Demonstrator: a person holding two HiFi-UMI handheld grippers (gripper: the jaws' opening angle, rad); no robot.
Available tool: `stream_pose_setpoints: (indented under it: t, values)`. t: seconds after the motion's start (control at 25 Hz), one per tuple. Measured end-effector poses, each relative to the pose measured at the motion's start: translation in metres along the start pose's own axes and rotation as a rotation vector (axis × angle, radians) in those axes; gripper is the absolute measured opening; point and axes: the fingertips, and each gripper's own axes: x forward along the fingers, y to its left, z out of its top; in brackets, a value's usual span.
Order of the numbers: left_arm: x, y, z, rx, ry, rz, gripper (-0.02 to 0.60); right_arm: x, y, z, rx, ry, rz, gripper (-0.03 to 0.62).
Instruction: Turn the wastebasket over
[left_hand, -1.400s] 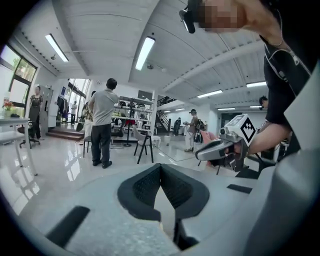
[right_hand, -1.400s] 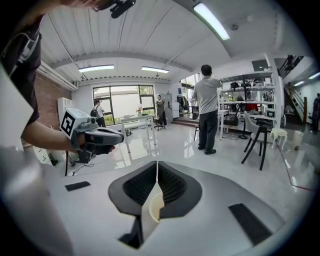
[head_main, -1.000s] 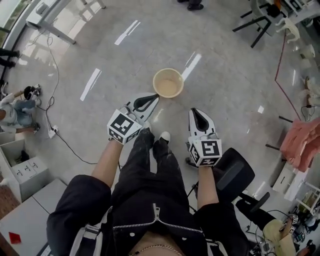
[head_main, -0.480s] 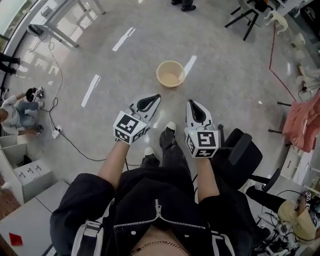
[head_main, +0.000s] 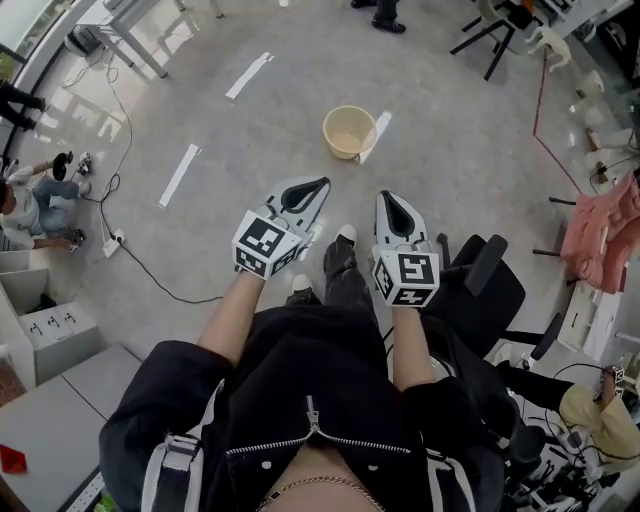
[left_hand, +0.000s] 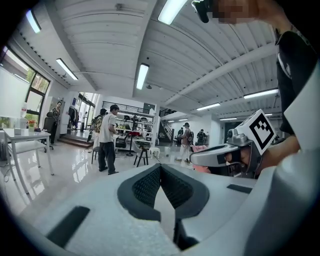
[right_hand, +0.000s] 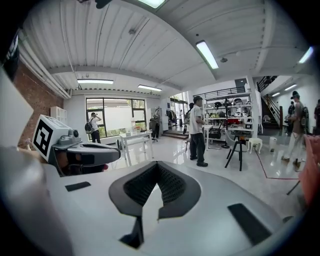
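Observation:
A cream wastebasket (head_main: 350, 131) stands mouth up on the grey floor ahead of me in the head view. My left gripper (head_main: 313, 186) and right gripper (head_main: 394, 205) hang side by side in front of my body, well short of the basket, both shut with nothing between the pads. In the left gripper view the left gripper (left_hand: 160, 169) has its dark pads pressed together and the right gripper (left_hand: 200, 157) shows to the side. In the right gripper view the right gripper (right_hand: 158, 167) is shut too, and the left gripper (right_hand: 107, 152) shows at left. Neither gripper view shows the basket.
A black office chair (head_main: 478, 292) stands close at my right. A cable (head_main: 150, 275) runs across the floor at left toward a crouching person (head_main: 35, 210). White tape strips (head_main: 179, 174) mark the floor. People (right_hand: 196, 131) and tables (right_hand: 134, 140) stand farther off in the room.
Both grippers rose and travelled with me as I walked; the wastebasket now sits farther up the head view and looks smaller. The chair has shifted closer at my right.

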Motion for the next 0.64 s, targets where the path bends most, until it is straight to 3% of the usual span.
stream_pose_setpoints:
  t: [0.36,0.64]
  values:
    - [-0.026,-0.01,0.017,0.014,-0.042,-0.003,0.005,-0.017,0.033,0.01,-0.025,-0.03,0.012,0.011]
    - [-0.022,-0.021,0.014,0.02,-0.038,-0.027,0.005,-0.021,0.031,0.01,-0.022,-0.032,0.003,0.011]
